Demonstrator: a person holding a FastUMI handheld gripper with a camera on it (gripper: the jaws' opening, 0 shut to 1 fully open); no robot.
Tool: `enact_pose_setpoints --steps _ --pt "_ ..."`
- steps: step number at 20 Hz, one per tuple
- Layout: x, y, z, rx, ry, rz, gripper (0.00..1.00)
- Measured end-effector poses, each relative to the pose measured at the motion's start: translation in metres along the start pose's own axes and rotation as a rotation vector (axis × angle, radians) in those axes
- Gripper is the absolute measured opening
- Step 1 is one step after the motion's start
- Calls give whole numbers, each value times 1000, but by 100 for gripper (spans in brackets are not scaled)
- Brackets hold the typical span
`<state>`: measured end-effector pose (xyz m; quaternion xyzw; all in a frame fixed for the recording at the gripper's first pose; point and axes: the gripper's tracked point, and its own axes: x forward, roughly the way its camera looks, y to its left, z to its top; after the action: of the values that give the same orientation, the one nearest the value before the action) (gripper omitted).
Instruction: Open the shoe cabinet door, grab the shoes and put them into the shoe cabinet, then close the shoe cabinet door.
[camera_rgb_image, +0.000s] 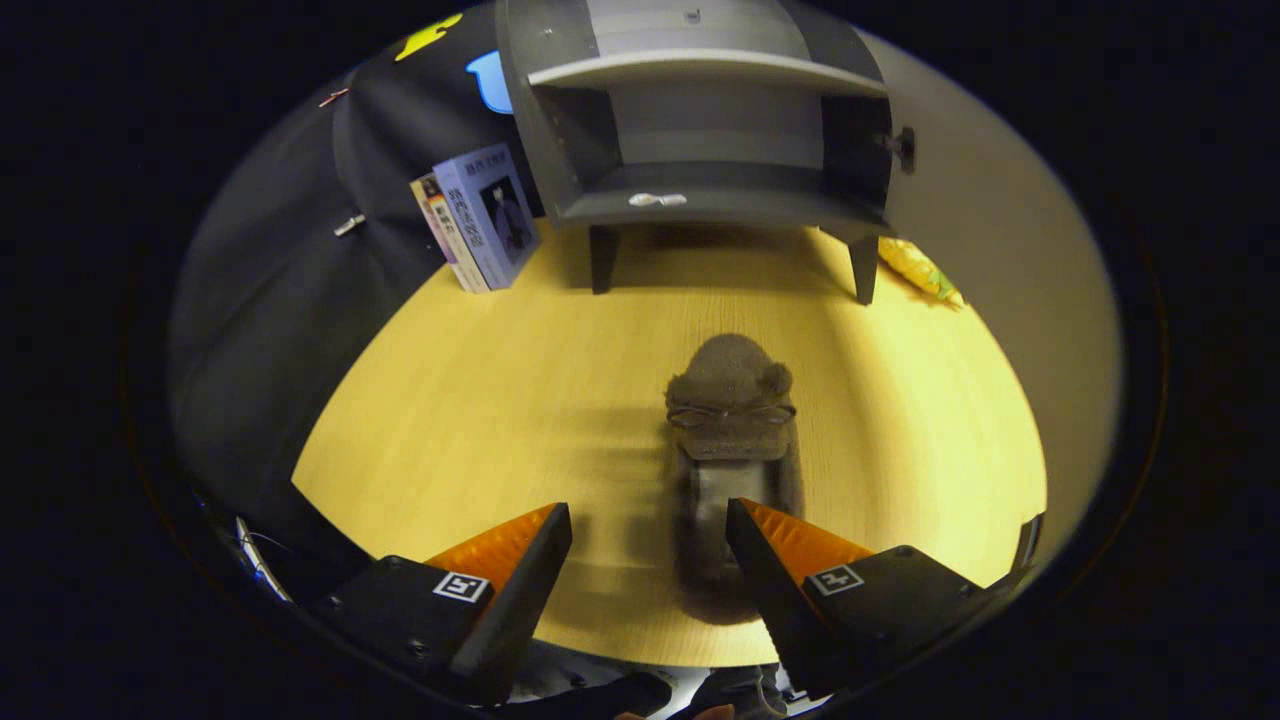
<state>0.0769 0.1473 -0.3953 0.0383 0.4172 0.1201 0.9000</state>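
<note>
A brown fuzzy shoe (733, 440) with a bear-like toe and a thin bow lies on the wooden table (480, 400), toe pointing toward the cabinet. Its heel end sits just ahead of my gripper (648, 520), close against the right finger (790, 560). The fingers stand wide apart and hold nothing. Beyond the shoe stands the grey shoe cabinet (700, 130) on short legs, its inside and one shelf (700, 68) exposed. Its door (985, 200) is swung open to the right, with a dark knob (905, 148) near its edge.
Two books (478, 215) lean upright left of the cabinet against the black cloth wall. A yellow patterned item (920, 268) lies by the cabinet's right leg. A small pale object (657, 199) rests on the cabinet's bottom ledge.
</note>
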Motion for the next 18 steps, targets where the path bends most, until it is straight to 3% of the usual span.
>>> enact_pose_setpoints --steps 1,4,7,10,18 --pt "13 -2 1 -5 -12 -14 99" --pt "42 -9 14 -4 -69 -58 83" --pt "67 -24 34 4 -134 -129 72" --pt "69 -25 42 46 -151 -108 9" --pt "8 -31 72 47 -212 -76 9"
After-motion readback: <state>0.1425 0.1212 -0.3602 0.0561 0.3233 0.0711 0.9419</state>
